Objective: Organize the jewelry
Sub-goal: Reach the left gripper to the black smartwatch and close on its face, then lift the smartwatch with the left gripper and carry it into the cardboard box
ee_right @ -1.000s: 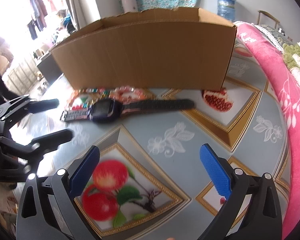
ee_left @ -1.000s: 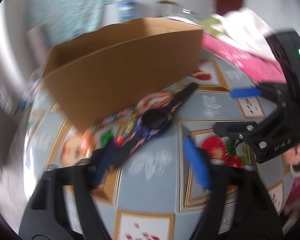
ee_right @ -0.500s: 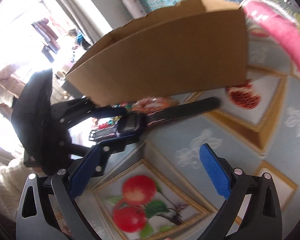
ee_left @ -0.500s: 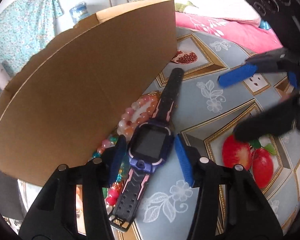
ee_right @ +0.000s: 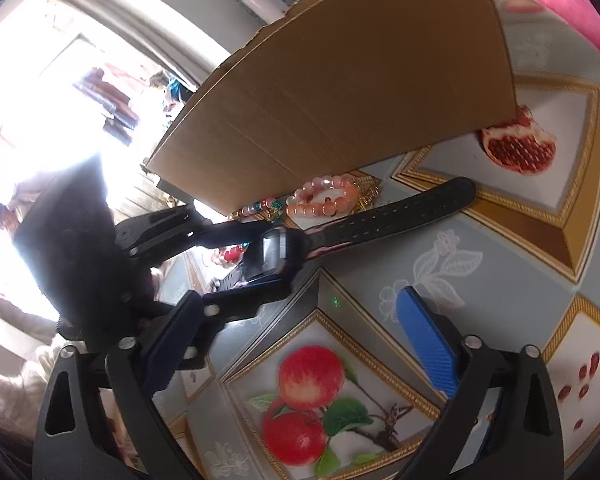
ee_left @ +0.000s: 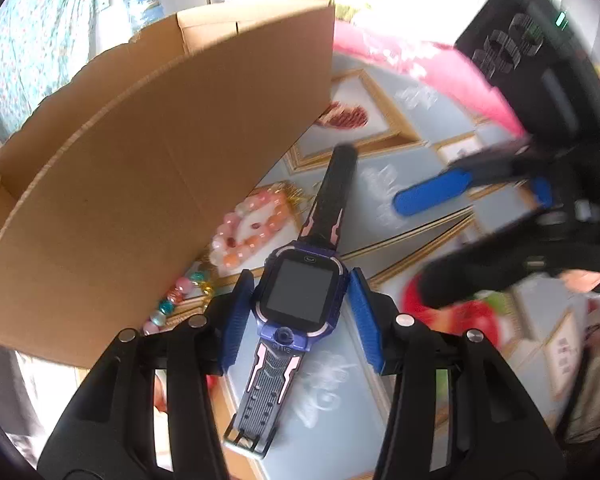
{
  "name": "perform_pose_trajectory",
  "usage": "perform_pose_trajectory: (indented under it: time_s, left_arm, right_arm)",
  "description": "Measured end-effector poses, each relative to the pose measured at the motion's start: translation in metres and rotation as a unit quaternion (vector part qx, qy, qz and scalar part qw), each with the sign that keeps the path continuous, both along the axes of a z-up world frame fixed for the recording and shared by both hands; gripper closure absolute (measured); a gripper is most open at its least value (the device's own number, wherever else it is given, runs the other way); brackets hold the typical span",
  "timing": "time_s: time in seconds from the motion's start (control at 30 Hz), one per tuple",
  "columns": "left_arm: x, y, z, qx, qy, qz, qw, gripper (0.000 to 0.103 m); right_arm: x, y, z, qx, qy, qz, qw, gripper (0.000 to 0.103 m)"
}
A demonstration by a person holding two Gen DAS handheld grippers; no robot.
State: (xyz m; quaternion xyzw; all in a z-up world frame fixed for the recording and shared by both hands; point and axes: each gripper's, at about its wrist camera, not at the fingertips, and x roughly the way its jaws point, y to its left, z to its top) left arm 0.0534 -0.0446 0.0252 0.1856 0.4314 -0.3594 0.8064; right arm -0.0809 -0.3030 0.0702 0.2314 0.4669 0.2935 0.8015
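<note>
A dark blue and black smartwatch point(ee_left: 300, 296) lies stretched out on the patterned tablecloth in front of a cardboard box point(ee_left: 160, 160). My left gripper point(ee_left: 300, 276) is over it, its blue pads point(ee_left: 240, 312) against both sides of the watch case. In the right wrist view the same watch point(ee_right: 270, 254) sits tilted between the left gripper's fingers point(ee_right: 228, 236). A pink bead bracelet point(ee_left: 252, 228) and a multicoloured bead bracelet point(ee_left: 176, 300) lie by the box wall. My right gripper point(ee_right: 300, 296) hovers above the cloth, its jaws closing slightly with nothing between them.
The tall box point(ee_right: 360, 80) stands close behind the jewelry. A pink blanket point(ee_left: 420, 64) lies along the table's far right side. The tablecloth point(ee_right: 440, 248) shows printed apples and a pomegranate. A bright window fills the left of the right wrist view.
My left gripper has come down over the watch and narrowed its jaws onto the case. The right gripper has rolled, so its view is tilted, and its jaws have narrowed a little.
</note>
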Motion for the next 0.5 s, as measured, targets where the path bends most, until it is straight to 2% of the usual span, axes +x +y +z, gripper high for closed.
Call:
perform_pose_trajectory:
  time_s: [0.1, 0.2, 0.27, 0.4, 0.5]
  left_arm:
    - [-0.005, 0.004, 0.013, -0.044, 0.011, 0.011, 0.9989, 0.056]
    - [-0.009, 0.005, 0.019, -0.079, 0.023, 0.017, 0.9965, 0.056]
    - [-0.015, 0.003, 0.022, -0.092, 0.017, 0.017, 0.9955, 0.056]
    - [-0.033, 0.004, 0.038, -0.133, 0.001, -0.003, 0.9912, 0.056]
    - [-0.045, 0.005, 0.052, -0.130, -0.027, 0.002, 0.9911, 0.056]
  right_arm:
    - [-0.003, -0.009, 0.000, 0.031, 0.008, -0.009, 0.999, 0.013]
    - [-0.002, -0.009, -0.007, 0.104, 0.021, -0.006, 0.994, 0.013]
    - [0.001, -0.010, -0.006, 0.136, 0.026, -0.002, 0.990, 0.016]
    - [-0.002, -0.005, 0.007, 0.166, 0.009, 0.014, 0.986, 0.021]
    - [-0.010, 0.000, 0.026, 0.168, -0.009, 0.021, 0.986, 0.028]
